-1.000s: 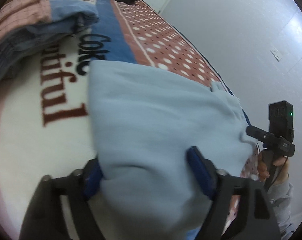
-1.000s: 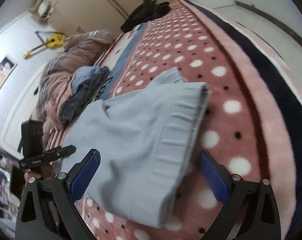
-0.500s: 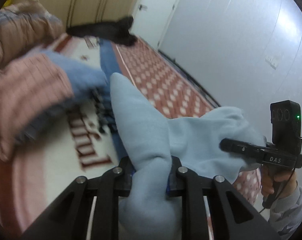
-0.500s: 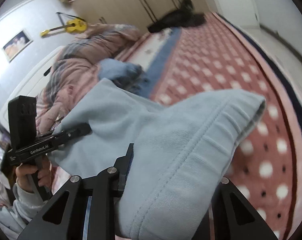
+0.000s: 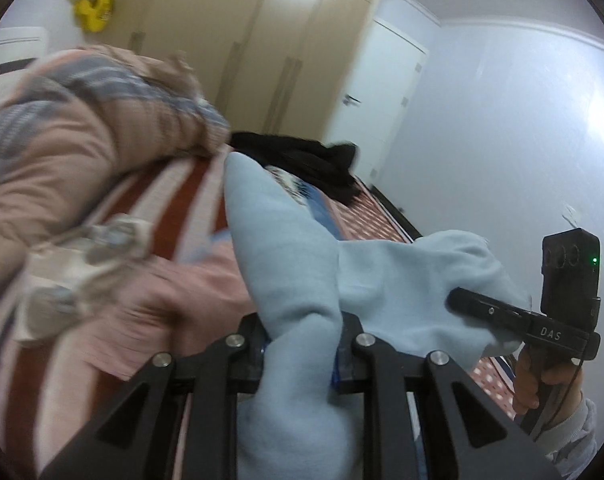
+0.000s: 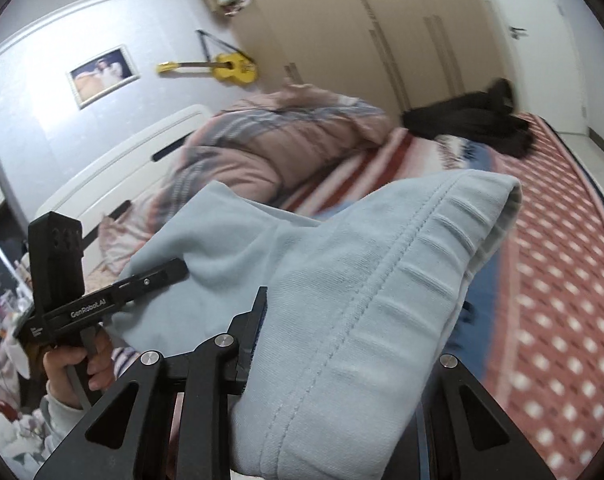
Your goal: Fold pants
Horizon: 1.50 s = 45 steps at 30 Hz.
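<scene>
On our left, the left tongs [image 5: 302,344] are closed on a bunched ridge of the light blue pants [image 5: 286,248], which stand up out of the grip in a soft peak and sag away to the right. The cloth looks like thick fleece: light, limp, not slippery, with no stiffness of its own, so we judge it will droop wherever we do not carry it. The pants hang in the air between our two tools, raised above the bed [image 6: 561,280]; behind them lie a pink quilt [image 5: 82,140] and a dark garment [image 5: 302,156].

Further right, the right tongs [image 6: 341,352] grip the pants [image 6: 361,288] at the ribbed elastic waistband [image 6: 433,256], which drapes over and hides the right-hand finger; the left-hand finger presses into the fabric. The waistband is the firmest part, stitched and doubled, and we think it the best place to hold, since a pinch there takes both layers and will not creep. The plain fleece in our left grip is bulkier and could slide out if we pull hard, so we would keep the span gently taut and lay it down flat.
</scene>
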Each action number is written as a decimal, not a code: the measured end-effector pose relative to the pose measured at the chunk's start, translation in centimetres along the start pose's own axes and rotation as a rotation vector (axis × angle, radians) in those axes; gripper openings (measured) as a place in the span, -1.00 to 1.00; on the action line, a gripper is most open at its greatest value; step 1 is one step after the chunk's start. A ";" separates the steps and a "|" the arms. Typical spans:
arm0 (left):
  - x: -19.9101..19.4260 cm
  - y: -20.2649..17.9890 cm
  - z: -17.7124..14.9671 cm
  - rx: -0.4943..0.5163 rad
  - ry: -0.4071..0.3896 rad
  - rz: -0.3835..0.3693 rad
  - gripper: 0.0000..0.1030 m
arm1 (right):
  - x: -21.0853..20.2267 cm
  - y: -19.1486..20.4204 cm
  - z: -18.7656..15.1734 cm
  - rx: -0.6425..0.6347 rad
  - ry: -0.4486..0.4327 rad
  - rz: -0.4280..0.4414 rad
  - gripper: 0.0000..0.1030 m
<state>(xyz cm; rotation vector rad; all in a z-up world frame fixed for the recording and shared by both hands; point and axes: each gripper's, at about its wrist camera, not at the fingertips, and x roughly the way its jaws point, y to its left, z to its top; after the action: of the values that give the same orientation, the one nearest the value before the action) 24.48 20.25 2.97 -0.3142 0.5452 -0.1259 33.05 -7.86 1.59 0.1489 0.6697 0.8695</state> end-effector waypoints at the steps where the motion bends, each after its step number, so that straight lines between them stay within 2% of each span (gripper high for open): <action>1: -0.5 1.4 0.5 -0.007 -0.008 0.015 -0.66 | 1.5 1.3 0.8 -0.011 0.003 0.012 -0.57; 6: -3.6 8.9 2.7 -0.039 -0.046 0.099 -0.66 | 8.3 7.0 3.8 -0.045 0.017 0.065 -0.57; 10: -5.9 11.8 2.5 -0.042 -0.062 0.122 -0.66 | 11.7 10.7 3.9 -0.072 0.010 0.124 -0.57; 15: -6.9 14.8 -0.2 -0.052 0.008 0.115 -0.66 | 13.3 11.6 0.0 -0.032 0.053 0.161 -0.57; 19: -6.7 17.3 -4.1 -0.078 0.094 0.121 -0.66 | 15.4 12.3 -5.4 0.023 0.117 0.183 -0.57; 24: -6.2 20.5 -9.4 -0.122 0.191 0.140 -0.66 | 17.0 13.9 -11.4 0.039 0.179 0.164 -0.57; 30: -6.1 23.1 -13.6 -0.180 0.264 0.174 -0.66 | 19.2 14.8 -17.6 0.105 0.281 0.163 -0.57; 37: -5.0 23.9 -16.4 -0.201 0.331 0.209 -0.62 | 19.8 14.8 -20.5 0.069 0.327 0.147 -0.56; 39: -4.7 23.8 -16.8 -0.197 0.349 0.229 -0.56 | 20.0 14.8 -20.9 0.056 0.345 0.142 -0.53; 41: -4.5 23.9 -17.2 -0.193 0.355 0.253 -0.39 | 20.0 14.6 -21.3 0.055 0.358 0.136 -0.43; 45: -4.7 24.2 -17.6 -0.191 0.365 0.288 -0.20 | 20.0 13.9 -21.5 0.068 0.367 0.142 -0.33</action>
<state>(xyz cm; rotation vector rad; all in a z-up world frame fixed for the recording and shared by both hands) 12.01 39.46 -16.83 -0.3984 0.9614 0.1521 20.16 13.01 -19.64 0.0992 1.0417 1.0225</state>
